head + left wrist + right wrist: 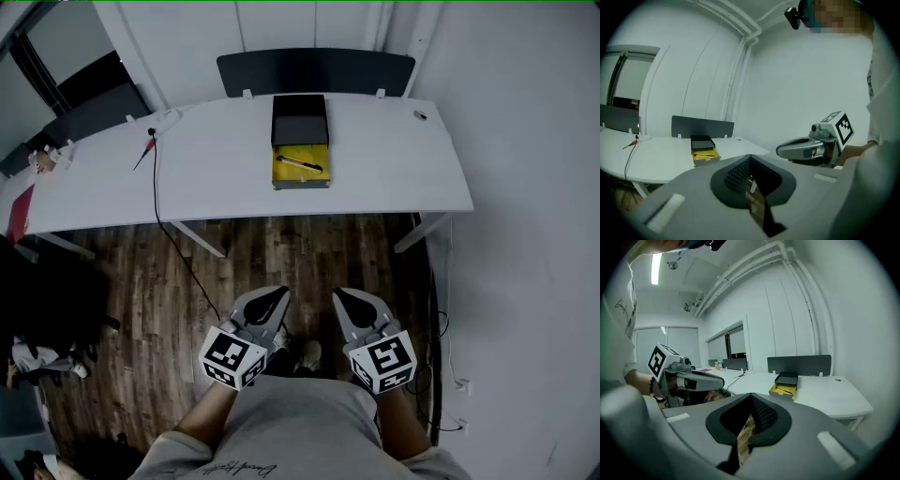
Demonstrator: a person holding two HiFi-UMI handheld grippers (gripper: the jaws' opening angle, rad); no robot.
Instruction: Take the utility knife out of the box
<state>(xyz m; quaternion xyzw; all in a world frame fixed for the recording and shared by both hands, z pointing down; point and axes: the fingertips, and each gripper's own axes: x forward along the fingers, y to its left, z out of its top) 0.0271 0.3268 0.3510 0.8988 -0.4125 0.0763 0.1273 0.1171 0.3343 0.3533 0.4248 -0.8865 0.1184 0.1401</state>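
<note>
A yellow box (301,175) with its black lid (299,120) folded back lies on the white table (394,169), near the front edge. The utility knife (300,164) lies inside the yellow tray. Both grippers hang low over the wooden floor, close to the person's body and far from the table. My left gripper (278,293) and right gripper (342,293) are shut with nothing in them. In the left gripper view the box (704,154) is far ahead past the shut jaws. In the right gripper view the box (783,387) is also distant.
A dark partition panel (315,70) stands along the table's back edge. A black cable (159,206) drops from the table to the wooden floor (309,253). A red-handled tool (146,153) lies on the table's left part. More cables (441,328) run by the right wall.
</note>
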